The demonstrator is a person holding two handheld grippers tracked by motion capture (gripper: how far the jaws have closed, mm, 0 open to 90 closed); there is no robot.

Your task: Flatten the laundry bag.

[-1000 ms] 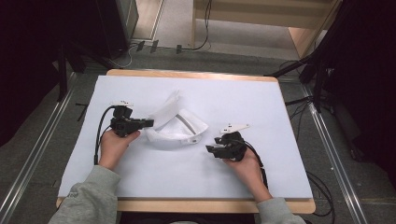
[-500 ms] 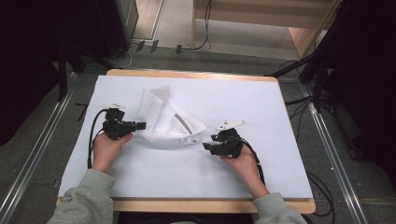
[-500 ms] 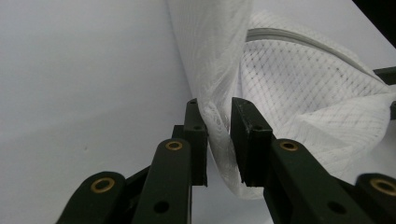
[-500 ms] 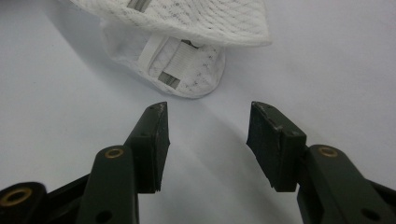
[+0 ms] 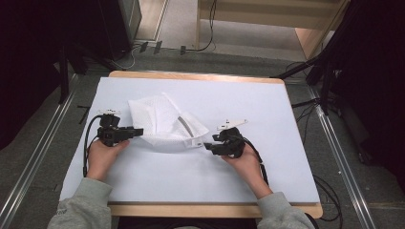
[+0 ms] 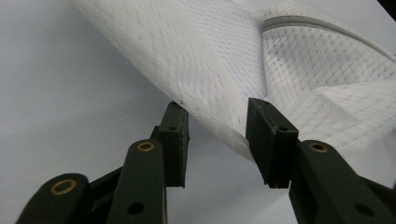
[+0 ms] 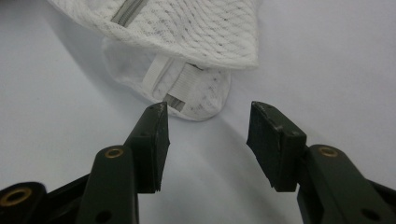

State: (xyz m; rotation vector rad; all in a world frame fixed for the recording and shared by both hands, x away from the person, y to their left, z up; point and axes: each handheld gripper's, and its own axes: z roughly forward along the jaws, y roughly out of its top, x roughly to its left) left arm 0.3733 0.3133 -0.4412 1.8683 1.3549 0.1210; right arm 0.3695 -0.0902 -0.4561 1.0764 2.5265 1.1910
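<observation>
The left tongs (image 5: 138, 131) are held at the left edge of a white mesh bag (image 5: 165, 125) – jaws apart, with a fold of mesh seen between them in the left gripper view, not clamped. The bag is laid crumpled near the middle of the white-covered desk (image 5: 286, 109), its grey zipper (image 5: 184, 125) exposed. The right tongs (image 5: 208, 146) are held open just short of the bag's right corner – nothing gripped.

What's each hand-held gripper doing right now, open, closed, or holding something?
Left hand-held gripper: open, jaws around the mesh bag edge.
Right hand-held gripper: open, holding nothing.
</observation>
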